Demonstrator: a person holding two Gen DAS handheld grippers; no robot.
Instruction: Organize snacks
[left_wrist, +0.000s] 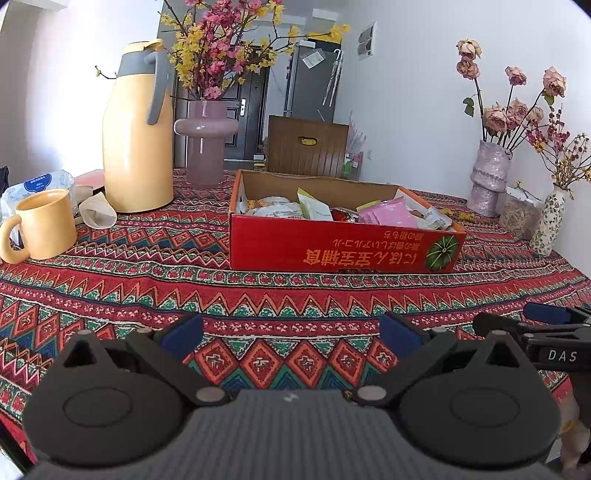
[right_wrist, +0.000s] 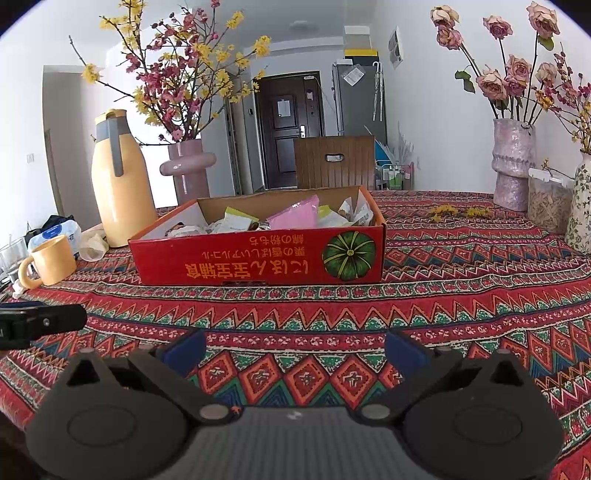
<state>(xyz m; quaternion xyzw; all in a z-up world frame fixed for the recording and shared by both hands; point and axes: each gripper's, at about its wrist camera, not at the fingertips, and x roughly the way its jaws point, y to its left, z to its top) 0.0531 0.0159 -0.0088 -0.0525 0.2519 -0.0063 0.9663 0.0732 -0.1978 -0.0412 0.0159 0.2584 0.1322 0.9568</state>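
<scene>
Woven zigzag tablecloth (left_wrist: 295, 295) | rectangular red cardboard box (left_wrist: 332, 243), crinkly snack packets (left_wrist: 388, 214) | left gripper (left_wrist: 291, 338), right gripper (right_wrist: 295, 349) spread wide, empty

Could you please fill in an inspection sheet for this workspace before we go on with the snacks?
Surface: patterned red tablecloth covering the table; no snacks lying loose on it.
Job's things: red cardboard box, open on top, with snack packets inside, among them a pink packet.
Clutter: yellow thermos jug, yellow mug, purple vase, textured vase, clear container, tissue pack.
Grippers: left gripper open and empty; right gripper open and empty, both short of the box.
Cables: nothing seen.
Surroundings: wooden chair back behind the table, dark door, white walls.
</scene>
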